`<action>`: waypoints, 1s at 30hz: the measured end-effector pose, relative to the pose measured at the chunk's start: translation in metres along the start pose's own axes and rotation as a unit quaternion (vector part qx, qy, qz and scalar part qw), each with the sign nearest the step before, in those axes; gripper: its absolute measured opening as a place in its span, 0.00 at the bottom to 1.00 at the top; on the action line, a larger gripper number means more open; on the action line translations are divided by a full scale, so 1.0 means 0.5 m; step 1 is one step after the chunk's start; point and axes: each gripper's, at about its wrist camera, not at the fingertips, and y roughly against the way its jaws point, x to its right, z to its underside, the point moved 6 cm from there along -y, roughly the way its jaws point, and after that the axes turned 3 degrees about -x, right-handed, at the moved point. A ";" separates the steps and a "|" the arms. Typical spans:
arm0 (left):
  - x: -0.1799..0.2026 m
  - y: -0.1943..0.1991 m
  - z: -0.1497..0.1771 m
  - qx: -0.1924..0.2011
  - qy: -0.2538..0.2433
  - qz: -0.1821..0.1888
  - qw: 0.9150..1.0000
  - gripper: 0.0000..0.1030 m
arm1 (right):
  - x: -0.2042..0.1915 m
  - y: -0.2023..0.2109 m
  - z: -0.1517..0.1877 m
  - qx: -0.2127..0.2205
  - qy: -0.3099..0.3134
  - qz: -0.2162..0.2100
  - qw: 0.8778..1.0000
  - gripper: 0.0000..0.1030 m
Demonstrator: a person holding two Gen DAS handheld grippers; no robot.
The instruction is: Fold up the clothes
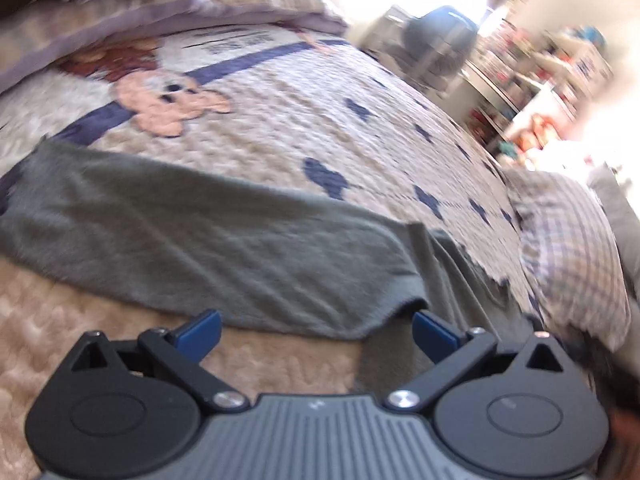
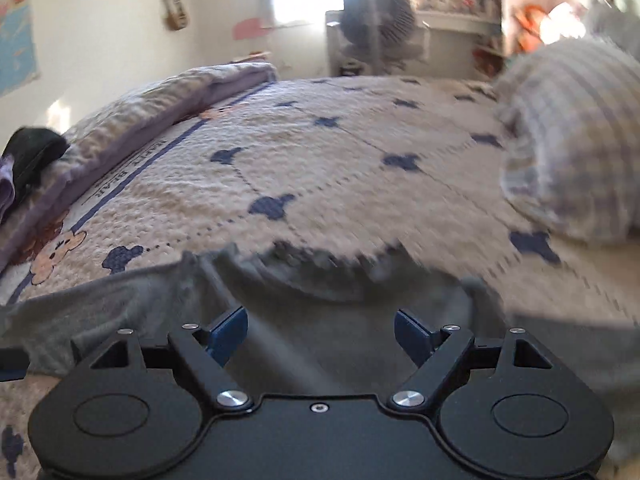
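Observation:
A grey garment (image 1: 200, 232) lies spread in a long band across the bed, its near hem folded over and rippled. In the left wrist view, my left gripper (image 1: 318, 332) stands open just short of that hem, with the blue pads (image 1: 200, 334) wide apart and nothing pressed between them. The right wrist view is blurred; there the same grey garment (image 2: 120, 304) lies bunched under and ahead of my right gripper (image 2: 320, 336). This gripper is open too, the cloth showing in the gap below its pads (image 2: 414, 338), which do not press on it.
The bedspread (image 1: 320, 128) is cream with blue bear shapes and a cartoon bear. A plaid pillow (image 1: 572, 256) (image 2: 572, 152) lies at the right, a folded lilac quilt (image 2: 160, 108) at the far left. A fan (image 2: 376, 20) and cluttered shelves (image 1: 560, 68) stand beyond the bed.

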 end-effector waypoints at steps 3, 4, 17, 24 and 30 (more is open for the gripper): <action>-0.026 -0.001 -0.002 0.011 0.028 -0.029 0.999 0.99 | 0.105 0.097 0.129 -0.020 -0.073 0.014 0.997 0.81; -0.027 -0.002 -0.001 0.015 0.027 -0.036 0.999 0.99 | 0.135 0.126 0.175 -0.027 -0.089 0.024 0.995 0.84; -0.109 0.039 -0.026 0.066 0.114 -0.082 0.988 0.99 | 0.176 0.306 0.440 -0.057 -0.102 0.032 0.993 0.86; -0.179 0.106 -0.047 0.132 0.160 -0.157 0.966 0.99 | 0.125 0.319 0.458 -0.059 -0.070 0.010 0.996 0.53; -0.229 0.098 -0.058 0.130 0.177 -0.208 0.953 0.99 | 0.144 0.338 0.456 -0.068 -0.102 -0.022 0.992 0.05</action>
